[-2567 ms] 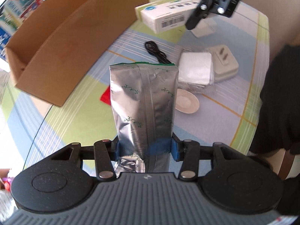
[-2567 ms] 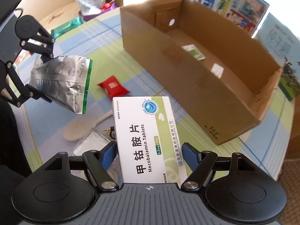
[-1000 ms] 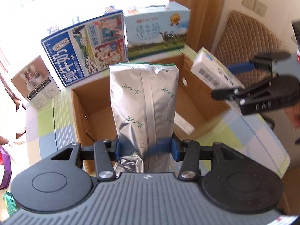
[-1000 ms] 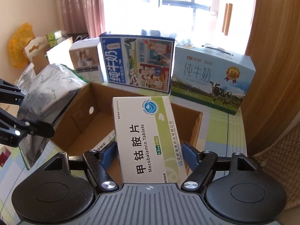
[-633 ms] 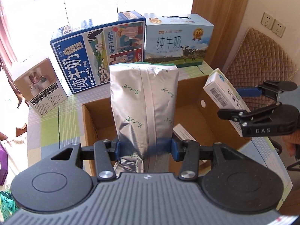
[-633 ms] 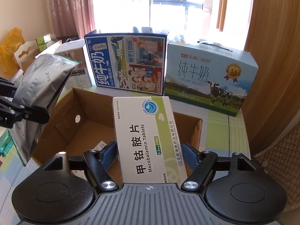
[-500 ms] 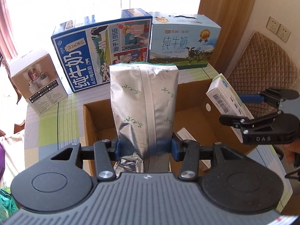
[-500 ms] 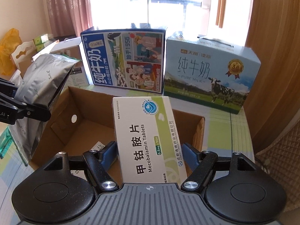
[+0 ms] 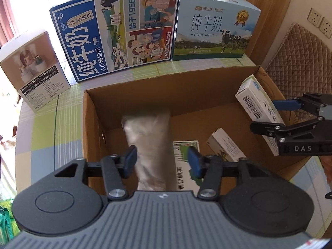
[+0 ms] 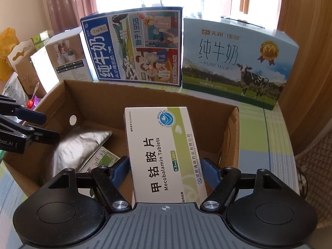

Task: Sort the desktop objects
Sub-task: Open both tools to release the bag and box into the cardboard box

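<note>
The crinkled silver foil pouch had been released into the brown cardboard box; the left gripper jaws were spread, empty. The white-and-green tablet carton was still clamped by the right gripper, its drop judged next.

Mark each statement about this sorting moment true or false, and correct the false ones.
1. The left gripper is clamped on the silver pouch. False: its jaws are open and the pouch lies inside the cardboard box.
2. The right gripper holds the tablet box. True.
3. The cardboard box holds nothing but the pouch. False: a small white carton and a green-printed pack lie in it too.
4. Two milk cartons stand behind the cardboard box. True.
</note>
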The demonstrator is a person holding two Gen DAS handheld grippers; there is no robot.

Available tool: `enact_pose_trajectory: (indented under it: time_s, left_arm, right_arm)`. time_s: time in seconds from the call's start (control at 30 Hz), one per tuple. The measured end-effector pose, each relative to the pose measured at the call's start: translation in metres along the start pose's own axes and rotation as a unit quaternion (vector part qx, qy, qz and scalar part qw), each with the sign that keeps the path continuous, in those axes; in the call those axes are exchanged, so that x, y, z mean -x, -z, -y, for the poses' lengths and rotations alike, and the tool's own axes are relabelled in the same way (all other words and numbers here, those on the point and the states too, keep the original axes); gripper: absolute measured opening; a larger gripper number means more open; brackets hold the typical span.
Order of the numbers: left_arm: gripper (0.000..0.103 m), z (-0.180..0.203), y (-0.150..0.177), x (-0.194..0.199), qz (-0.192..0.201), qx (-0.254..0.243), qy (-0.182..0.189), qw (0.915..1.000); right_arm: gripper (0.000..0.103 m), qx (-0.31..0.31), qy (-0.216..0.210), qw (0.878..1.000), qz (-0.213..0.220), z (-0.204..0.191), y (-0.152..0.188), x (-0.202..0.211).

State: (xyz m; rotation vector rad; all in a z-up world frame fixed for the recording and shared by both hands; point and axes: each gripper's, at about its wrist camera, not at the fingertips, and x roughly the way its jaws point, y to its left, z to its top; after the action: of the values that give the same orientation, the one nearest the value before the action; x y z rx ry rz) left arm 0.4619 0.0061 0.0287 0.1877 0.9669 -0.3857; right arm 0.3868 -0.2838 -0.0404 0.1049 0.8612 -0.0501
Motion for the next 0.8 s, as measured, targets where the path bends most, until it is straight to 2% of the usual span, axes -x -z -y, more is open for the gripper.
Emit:
enact_pose_trajectory:
  time_s: [0.37, 0.57, 0.8]
  left_arm:
    - [0.055, 0.008, 0.016, 0.013, 0.008, -0.01, -0.001, 0.9999]
    - [0.061, 0.016, 0.026, 0.026, 0.013, -0.028, 0.0, 0.9995]
    - [0.061, 0.025, 0.037, 0.054, 0.025, -0.044, 0.0, 0.9987]
  right_arm:
    - [0.075, -0.026, -0.005, 1.0, -0.011, 0.008, 0.005, 0.0]
    - [0.078, -0.033, -0.003, 0.999, 0.011, 0.011, 0.003, 0.018]
    - [0.082, -0.025, 0.001, 0.999, 0.023, 0.009, 0.006, 0.05]
